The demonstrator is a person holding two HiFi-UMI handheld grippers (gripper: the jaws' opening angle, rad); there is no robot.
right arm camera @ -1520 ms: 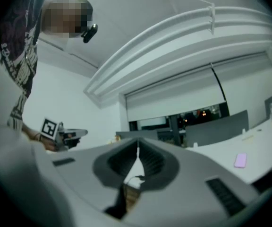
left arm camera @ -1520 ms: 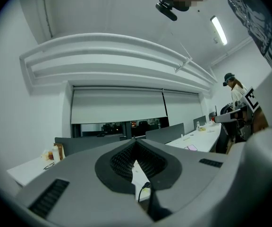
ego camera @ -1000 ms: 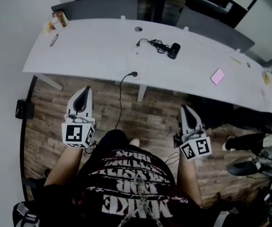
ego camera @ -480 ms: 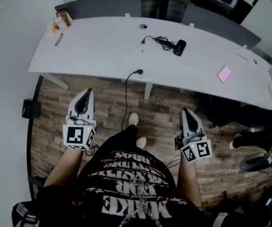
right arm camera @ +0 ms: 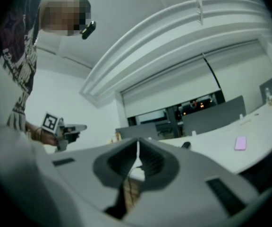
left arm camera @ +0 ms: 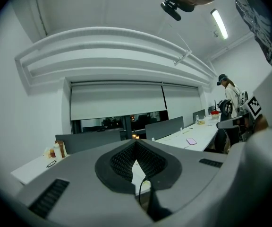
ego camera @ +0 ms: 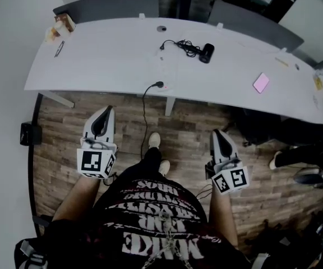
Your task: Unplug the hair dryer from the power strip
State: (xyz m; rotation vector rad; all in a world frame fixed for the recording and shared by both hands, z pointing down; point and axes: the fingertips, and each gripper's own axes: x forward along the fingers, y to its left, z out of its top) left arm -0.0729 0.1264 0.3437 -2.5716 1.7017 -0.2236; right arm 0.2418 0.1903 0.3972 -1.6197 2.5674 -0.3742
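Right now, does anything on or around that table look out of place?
Nothing looks spilled or damaged. Only a black cable hangs over the near edge of the table toward the floor, a possible snag.

Head camera steeply down; left tongs, right tongs cameras level toward shared table

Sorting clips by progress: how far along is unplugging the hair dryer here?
Done: nothing visible. The hair dryer lies on the table, and a black plug sits at the table's near edge. In hand: nothing. The left gripper and right gripper are shut and empty, over the floor short of the table. Left: reach the plug, grip it, pull it out.
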